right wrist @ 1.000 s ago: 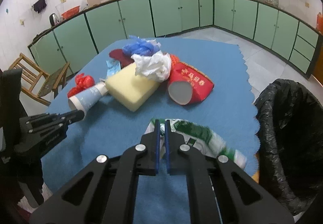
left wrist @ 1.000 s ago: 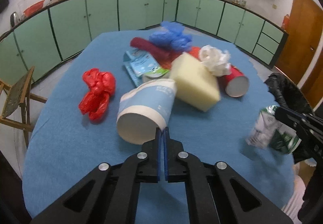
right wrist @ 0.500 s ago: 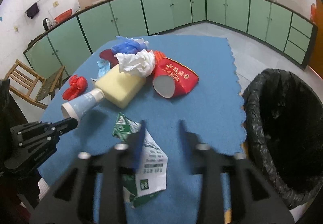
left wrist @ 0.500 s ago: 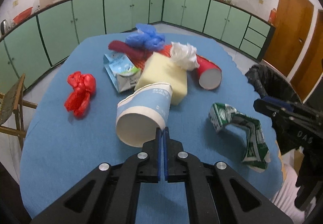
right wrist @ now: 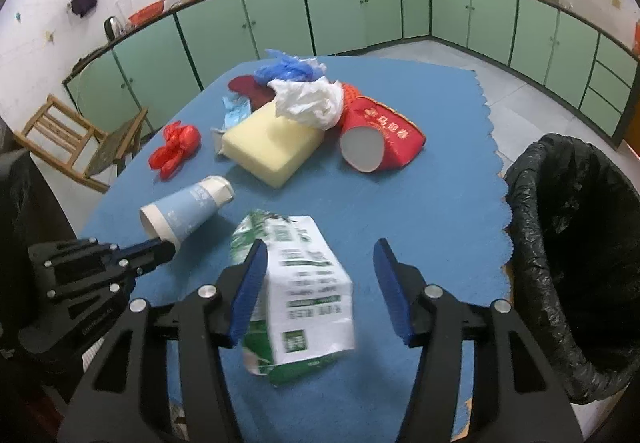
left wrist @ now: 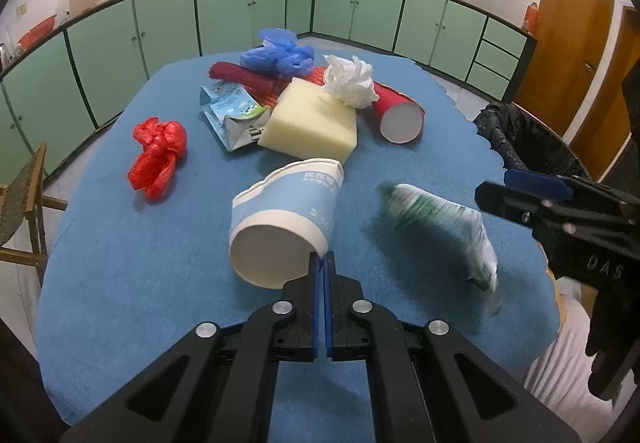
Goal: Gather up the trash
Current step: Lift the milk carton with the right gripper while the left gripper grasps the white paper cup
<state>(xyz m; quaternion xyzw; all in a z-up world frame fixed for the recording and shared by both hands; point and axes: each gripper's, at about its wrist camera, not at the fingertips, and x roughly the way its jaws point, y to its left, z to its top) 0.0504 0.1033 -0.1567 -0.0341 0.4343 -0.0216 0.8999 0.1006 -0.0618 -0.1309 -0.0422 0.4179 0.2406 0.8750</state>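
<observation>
My left gripper (left wrist: 322,263) is shut on the rim of a blue and white paper cup (left wrist: 288,219), which lies on its side on the blue table cover (left wrist: 120,283). In the right wrist view the left gripper (right wrist: 160,248) pinches the cup (right wrist: 184,207) at its mouth. The jaws of my right gripper (right wrist: 320,255) are opening. A crumpled green and white carton (right wrist: 300,291), blurred, sits loose between them, close to the left finger. In the left wrist view the carton (left wrist: 440,219) is beside the right gripper (left wrist: 532,189).
A black-lined bin (right wrist: 580,243) stands off the table's right edge. Farther back lie a yellow sponge (right wrist: 272,143), a red cup (right wrist: 376,143), white (right wrist: 308,99), blue (right wrist: 288,69) and red bags (right wrist: 176,149) and a blue carton (left wrist: 232,111). A wooden chair (right wrist: 80,139) stands left.
The right gripper went from shut on the green carton to open, and the carton dropped loose onto the table. The left gripper drew the blue cup away from the sponge.
</observation>
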